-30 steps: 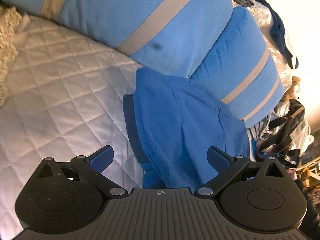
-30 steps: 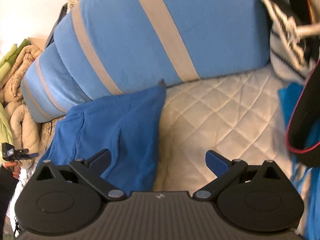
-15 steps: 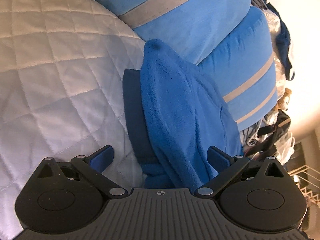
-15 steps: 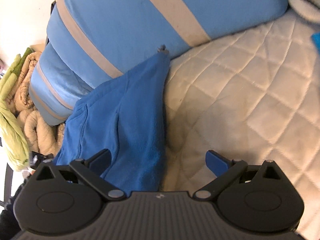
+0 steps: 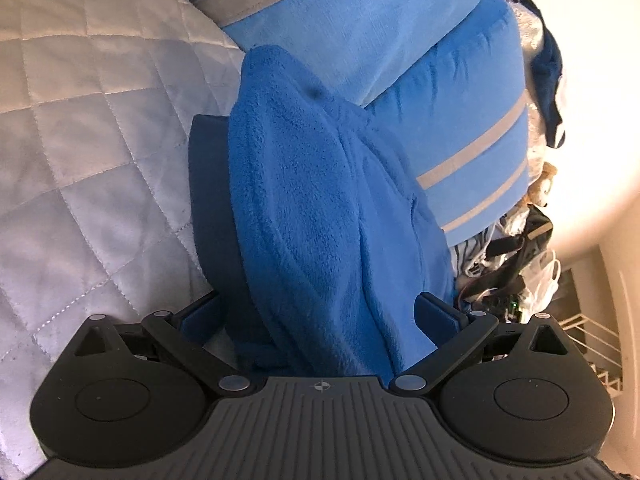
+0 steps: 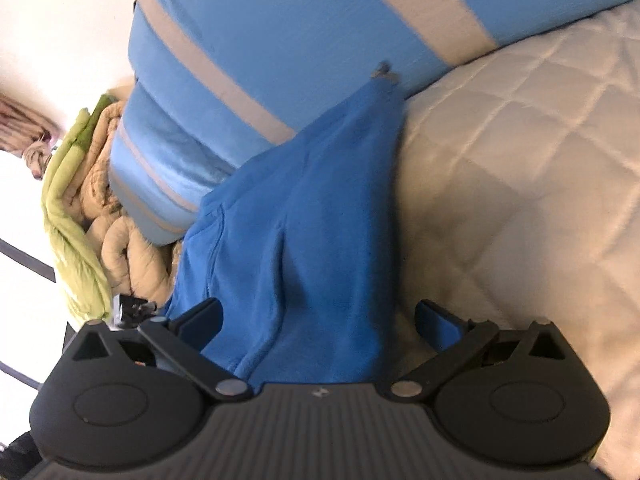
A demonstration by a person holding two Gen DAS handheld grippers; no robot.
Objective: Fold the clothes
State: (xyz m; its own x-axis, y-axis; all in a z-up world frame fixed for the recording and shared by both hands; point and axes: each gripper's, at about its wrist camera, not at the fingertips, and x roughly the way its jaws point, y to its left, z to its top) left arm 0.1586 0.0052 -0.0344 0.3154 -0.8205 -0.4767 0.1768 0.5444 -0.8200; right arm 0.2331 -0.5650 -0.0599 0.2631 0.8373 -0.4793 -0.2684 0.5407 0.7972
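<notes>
A blue fleece garment (image 5: 320, 208) lies on the quilted bed, bunched against the striped pillows, with a darker blue layer (image 5: 208, 184) showing under its left edge. My left gripper (image 5: 318, 314) is open, and the fleece fills the gap between its wide-apart fingers. In the right wrist view the same fleece (image 6: 316, 216) stretches from a small zipper pull (image 6: 383, 69) at the far corner down to my right gripper (image 6: 318, 318). That gripper is open too, its left finger (image 6: 202, 316) over the cloth and its right finger (image 6: 438, 322) over the quilt.
Two light-blue pillows with grey stripes (image 5: 400, 32) (image 6: 304, 32) lie behind the garment. The white quilted bedcover (image 5: 88, 152) (image 6: 520, 168) spreads beside it. A green and beige bundle of bedding (image 6: 92, 208) sits at the left; bags and clutter (image 5: 520, 256) at the right.
Both grippers have moved in closer to the blue fleece and tilted; the garment now fills the space between each pair of fingers. Both stay open.
</notes>
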